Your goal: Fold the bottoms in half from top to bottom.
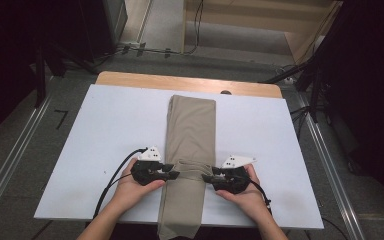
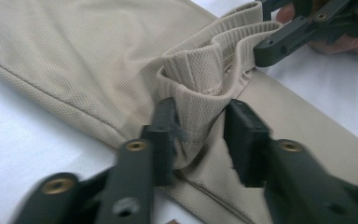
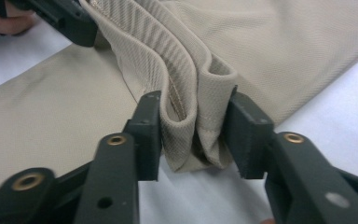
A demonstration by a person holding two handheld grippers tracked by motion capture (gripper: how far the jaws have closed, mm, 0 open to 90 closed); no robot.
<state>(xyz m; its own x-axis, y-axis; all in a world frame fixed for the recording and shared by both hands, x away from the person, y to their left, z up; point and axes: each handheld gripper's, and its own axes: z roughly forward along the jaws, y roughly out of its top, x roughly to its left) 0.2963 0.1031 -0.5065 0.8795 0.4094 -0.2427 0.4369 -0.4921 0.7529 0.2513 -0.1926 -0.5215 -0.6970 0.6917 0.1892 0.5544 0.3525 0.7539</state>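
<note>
A beige garment point(image 1: 190, 130) lies folded into a long strip down the middle of a white board point(image 1: 115, 130). Its ribbed band point(image 2: 223, 42) is bunched up across the strip near the front. My left gripper point(image 1: 176, 174) holds the band's left end, and in the left gripper view point(image 2: 200, 140) both pads press a fold of cloth. My right gripper point(image 1: 206, 177) holds the right end, and in the right gripper view point(image 3: 193, 135) its pads squeeze a doubled fold of the band point(image 3: 144, 42). Each view also shows the other gripper's jaw farther off: the right gripper point(image 2: 279, 42) and the left gripper point(image 3: 70, 21).
The board rests on a wooden table point(image 1: 190, 82). The garment's near end point(image 1: 180, 225) hangs over the board's front edge. Dark stands and cables point(image 1: 300, 75) sit on the floor around the table, with metal rails point(image 1: 10, 160) along both sides.
</note>
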